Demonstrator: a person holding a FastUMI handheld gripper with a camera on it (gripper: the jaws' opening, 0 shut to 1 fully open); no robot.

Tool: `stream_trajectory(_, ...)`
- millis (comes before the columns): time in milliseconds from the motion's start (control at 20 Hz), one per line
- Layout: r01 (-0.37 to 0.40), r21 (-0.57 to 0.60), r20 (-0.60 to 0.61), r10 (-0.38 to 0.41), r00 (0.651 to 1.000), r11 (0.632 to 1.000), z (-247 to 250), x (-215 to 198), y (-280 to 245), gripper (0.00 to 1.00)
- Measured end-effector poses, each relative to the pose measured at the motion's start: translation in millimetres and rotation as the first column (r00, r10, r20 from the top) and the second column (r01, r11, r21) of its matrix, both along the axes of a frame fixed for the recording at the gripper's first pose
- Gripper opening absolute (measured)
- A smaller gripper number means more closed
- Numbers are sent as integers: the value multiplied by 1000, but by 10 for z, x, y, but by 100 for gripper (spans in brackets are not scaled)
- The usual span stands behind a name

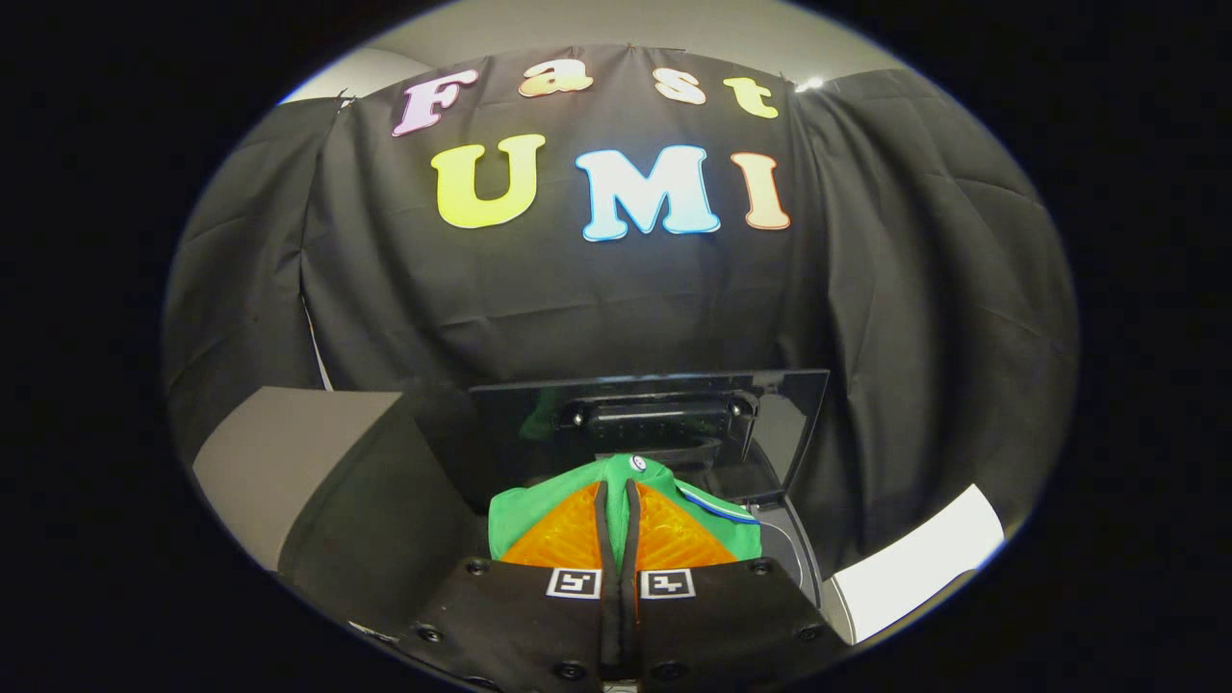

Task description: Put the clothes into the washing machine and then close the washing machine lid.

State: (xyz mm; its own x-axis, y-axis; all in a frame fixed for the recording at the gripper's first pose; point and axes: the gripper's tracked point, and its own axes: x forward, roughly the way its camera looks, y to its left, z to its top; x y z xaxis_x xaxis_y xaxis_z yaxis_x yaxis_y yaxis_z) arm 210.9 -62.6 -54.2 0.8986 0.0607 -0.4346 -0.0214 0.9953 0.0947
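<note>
The washing machine lid (664, 423) stands raised at my twelve o'clock, a dark glossy panel tilted back against the black cloth wall (577, 308), with a long handle bar across its middle. Below it, at about one o'clock beyond my fingers, a strip of the washing machine (794, 544) shows, its pale top rim curving toward the opening. At ten o'clock sits a dark box-like block with a grey upper face (289, 452) (I cannot tell what it is). At three o'clock a white slab (914, 568) lies well apart from the machine's rim.

The green garment (626, 476) is bunched just ahead of me, at twelve o'clock, a blue-and-white trim running along its right edge; it hangs in front of the raised lid. My tongs (617, 496) are closed on it, both fingers pressed together with the green cloth pinched between them and spilling out to either side.
</note>
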Motion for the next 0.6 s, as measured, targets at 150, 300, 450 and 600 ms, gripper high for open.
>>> stream_trajectory(150,-13,-34,-22,13,1000,999,-218,51,-72,1)
stream_trajectory(300,-23,-44,-47,21,999,999,-451,124,-124,1)
stream_trajectory(450,-36,-49,-78,32,996,998,-675,185,-154,1)
stream_trajectory(600,-56,-61,-101,50,994,997,-869,230,-176,1)
